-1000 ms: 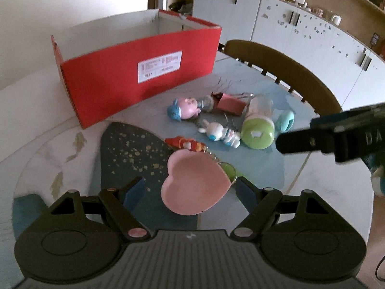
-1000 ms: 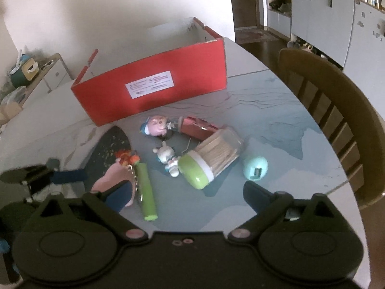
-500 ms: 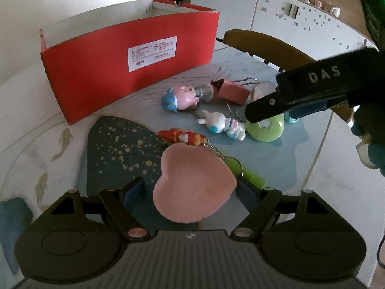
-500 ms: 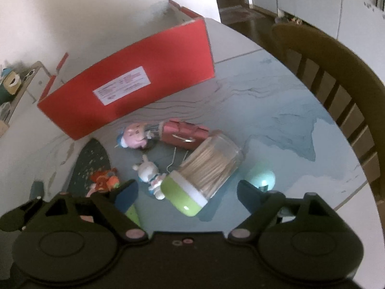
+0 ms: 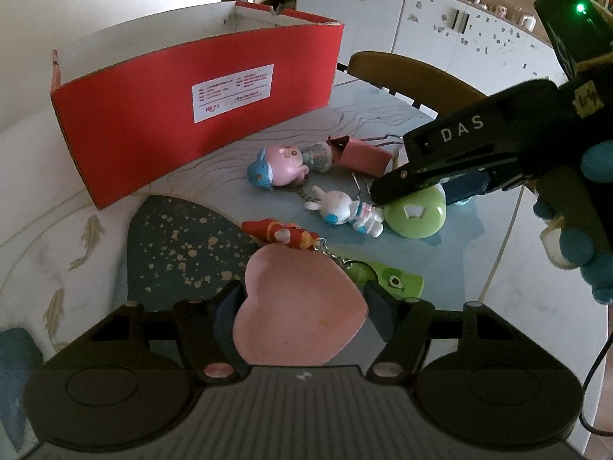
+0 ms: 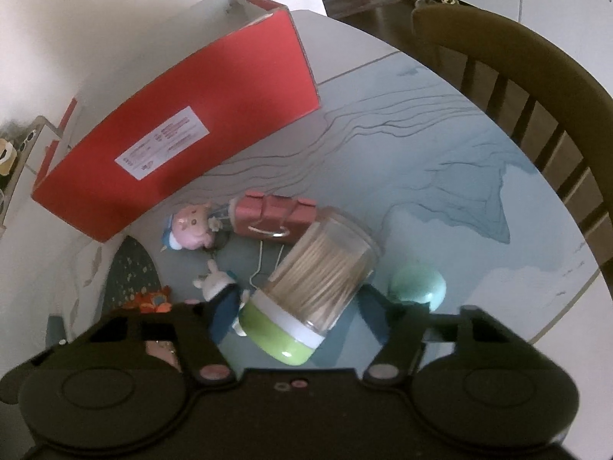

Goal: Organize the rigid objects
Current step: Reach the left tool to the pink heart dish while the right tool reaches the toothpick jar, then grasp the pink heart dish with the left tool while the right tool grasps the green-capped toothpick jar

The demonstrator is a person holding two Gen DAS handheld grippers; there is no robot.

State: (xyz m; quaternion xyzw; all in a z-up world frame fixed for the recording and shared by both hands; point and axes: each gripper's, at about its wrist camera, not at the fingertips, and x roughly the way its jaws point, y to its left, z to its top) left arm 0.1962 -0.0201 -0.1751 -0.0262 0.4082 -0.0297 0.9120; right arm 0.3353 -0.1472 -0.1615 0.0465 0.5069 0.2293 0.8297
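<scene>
A pink heart (image 5: 299, 318) lies on the table between the fingers of my left gripper (image 5: 302, 306). Its jaws are closing, and both pads touch the heart's sides. A toothpick jar (image 6: 325, 268) with a green lid (image 5: 415, 214) lies on its side. My right gripper (image 6: 297, 314) straddles its lid end, jaws closing, with a thin gap still showing at each pad. In the left wrist view the right gripper (image 5: 421, 191) comes in from the right, held by a blue-gloved hand (image 5: 597, 161). An open red box (image 5: 172, 122) stands behind the pile.
Around the jar lie a pink pig figure (image 5: 281, 165), a white bunny figure (image 5: 345, 211), a red figure on a chain (image 5: 283, 232), a green tag (image 5: 398, 281), a red binder clip (image 6: 272, 214) and a teal egg shape (image 6: 417, 287). A wooden chair (image 6: 517, 61) stands at the table's right edge.
The left jaws have narrowed onto the heart. The right gripper moved left and down over the jar, rolled a little, and its jaws narrowed around the lid end.
</scene>
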